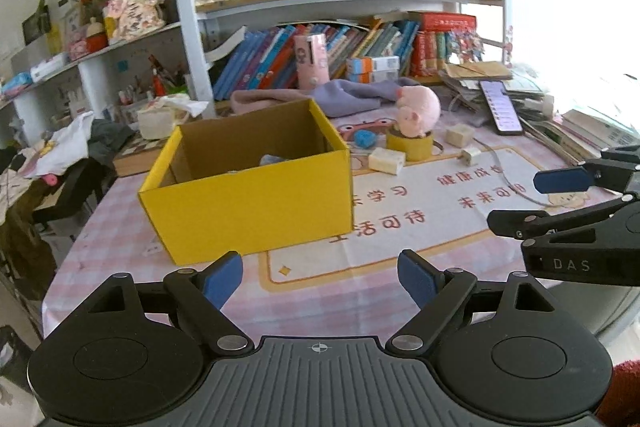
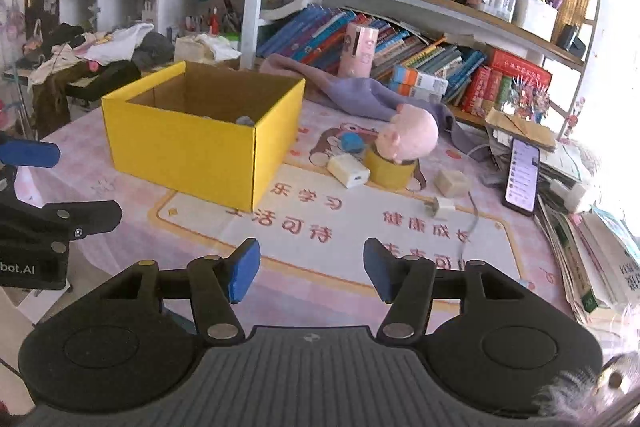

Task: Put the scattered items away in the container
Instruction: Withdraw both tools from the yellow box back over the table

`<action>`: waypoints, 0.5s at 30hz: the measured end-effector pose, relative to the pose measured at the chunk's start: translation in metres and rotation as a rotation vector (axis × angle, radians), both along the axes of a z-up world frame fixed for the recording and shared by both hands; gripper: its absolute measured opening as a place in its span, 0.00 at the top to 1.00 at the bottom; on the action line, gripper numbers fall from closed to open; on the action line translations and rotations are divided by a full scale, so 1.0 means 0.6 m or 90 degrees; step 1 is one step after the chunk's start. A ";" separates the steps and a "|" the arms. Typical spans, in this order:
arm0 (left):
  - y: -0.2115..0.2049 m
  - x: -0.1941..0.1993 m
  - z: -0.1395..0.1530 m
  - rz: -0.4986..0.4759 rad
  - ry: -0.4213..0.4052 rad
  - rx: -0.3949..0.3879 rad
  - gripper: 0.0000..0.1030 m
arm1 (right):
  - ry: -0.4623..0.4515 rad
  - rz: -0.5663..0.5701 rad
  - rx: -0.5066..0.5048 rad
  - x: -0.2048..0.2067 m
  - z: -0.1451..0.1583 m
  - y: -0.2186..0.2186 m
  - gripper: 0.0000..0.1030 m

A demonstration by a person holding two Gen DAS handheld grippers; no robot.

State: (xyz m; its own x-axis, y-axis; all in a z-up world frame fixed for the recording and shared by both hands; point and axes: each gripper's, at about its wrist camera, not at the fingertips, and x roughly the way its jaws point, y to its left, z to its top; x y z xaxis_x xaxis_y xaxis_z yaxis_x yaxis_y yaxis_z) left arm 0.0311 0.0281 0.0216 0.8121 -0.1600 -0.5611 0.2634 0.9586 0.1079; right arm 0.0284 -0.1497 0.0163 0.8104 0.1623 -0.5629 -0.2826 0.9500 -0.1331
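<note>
Yellow box (image 1: 248, 195) was seen ahead of the left gripper (image 1: 320, 279), slightly left of its spread, empty fingers. Right gripper (image 2: 311, 273) was held w/ fingers apart, nothing between; pink plush (image 2: 412, 135) lay beyond, up-right.

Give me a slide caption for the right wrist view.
Right gripper open and empty above the mat, facing the yellow box and pink plush.

Open yellow cardboard box (image 1: 256, 195) upright toward my table's left side with a bluish item inside, to its right a pink plush pig (image 1: 418, 111) atop a yellow tape roll (image 1: 410, 146), white charger block (image 1: 386, 160), small blue toy (image 1: 365, 138), cream cube (image 1: 459, 135), white plug (image 1: 471, 154)
</note>
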 end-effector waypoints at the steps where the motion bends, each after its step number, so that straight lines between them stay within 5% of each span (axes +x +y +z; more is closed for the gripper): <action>1: -0.004 -0.001 -0.002 -0.006 0.002 0.002 0.15 | 0.002 -0.003 0.000 -0.002 0.000 -0.002 0.42; 15: -0.062 0.025 -0.020 -0.073 0.041 0.014 0.11 | 0.052 -0.064 0.004 -0.005 -0.016 -0.048 0.32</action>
